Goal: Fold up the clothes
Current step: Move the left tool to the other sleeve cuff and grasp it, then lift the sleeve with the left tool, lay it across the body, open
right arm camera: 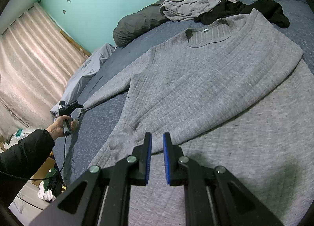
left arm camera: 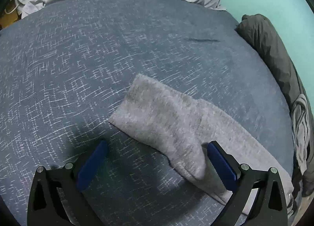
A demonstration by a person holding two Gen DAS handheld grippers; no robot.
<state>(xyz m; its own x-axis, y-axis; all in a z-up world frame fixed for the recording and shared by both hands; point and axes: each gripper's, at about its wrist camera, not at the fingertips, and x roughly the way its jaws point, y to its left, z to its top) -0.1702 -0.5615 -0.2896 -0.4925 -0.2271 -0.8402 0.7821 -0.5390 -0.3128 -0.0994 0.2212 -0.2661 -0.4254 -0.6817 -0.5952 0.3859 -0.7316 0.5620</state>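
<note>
1. Grey sweater (right arm camera: 206,80) lies flat on the bed (left arm camera: 78,59), filling the frame centre.
2. Neck label (right arm camera: 205,30): unreadable.
3. Left gripper (left arm camera: 157,147): jaws spread beside the sleeve (left arm camera: 166,116).
4. Right gripper (right arm camera: 157,143): jaws narrowly apart, holding nothing.

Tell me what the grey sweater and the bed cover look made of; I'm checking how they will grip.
The grey sweater looks like a soft, matte heathered knit, probably cotton or a wool blend: ribbed collar and fine rib lines show. The bed cover looks like a flat woven fabric, matte blue with white crosshatch threads; the fibre can't be told.
</note>
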